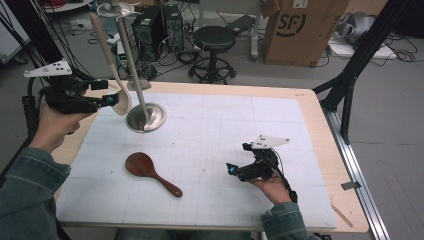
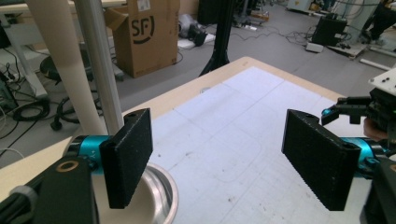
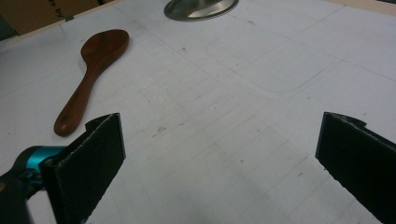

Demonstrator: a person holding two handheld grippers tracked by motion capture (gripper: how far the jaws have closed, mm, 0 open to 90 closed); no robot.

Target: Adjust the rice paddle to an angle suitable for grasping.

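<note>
Left gripper [image 1: 112, 100] wide open beside pale spoon [image 1: 111, 70], gripping nothing.

Lighting's pretty even and soft, indoor overhead stuff, so shadows on the white gridded table mat [image 1: 210, 135] are faint. Slight glare on the shiny round steel stand base [image 1: 146, 118]. Both gripper views are a bit soft and grainy up close.
</note>
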